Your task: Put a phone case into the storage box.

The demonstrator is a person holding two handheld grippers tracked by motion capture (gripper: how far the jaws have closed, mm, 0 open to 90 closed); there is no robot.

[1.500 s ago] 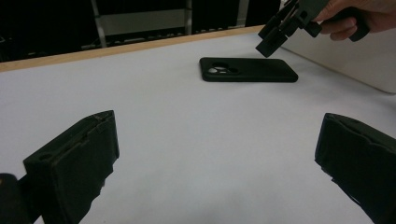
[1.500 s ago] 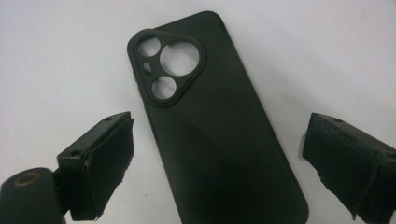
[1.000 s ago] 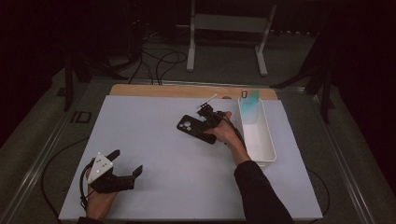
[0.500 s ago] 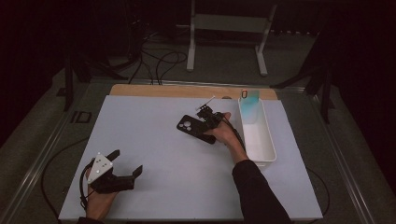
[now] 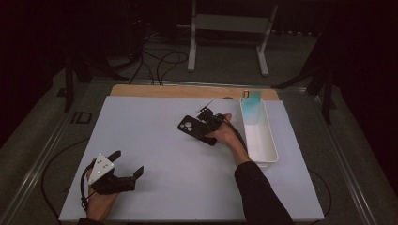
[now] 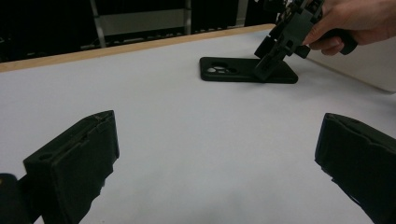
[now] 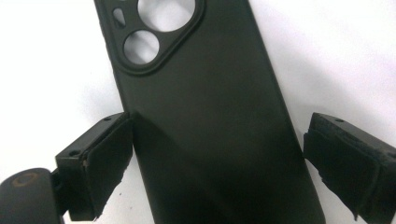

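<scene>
Fingers (image 7: 100,161) of the right gripper (image 7: 215,168) straddle a matte black phone case (image 7: 205,116).

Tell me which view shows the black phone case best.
The right gripper view: the phone case lies close up between the open jaws, its camera cutouts clear. The left gripper view shows the whole case farther off, flat on the table, the right gripper over it. The high view shows it small.
</scene>
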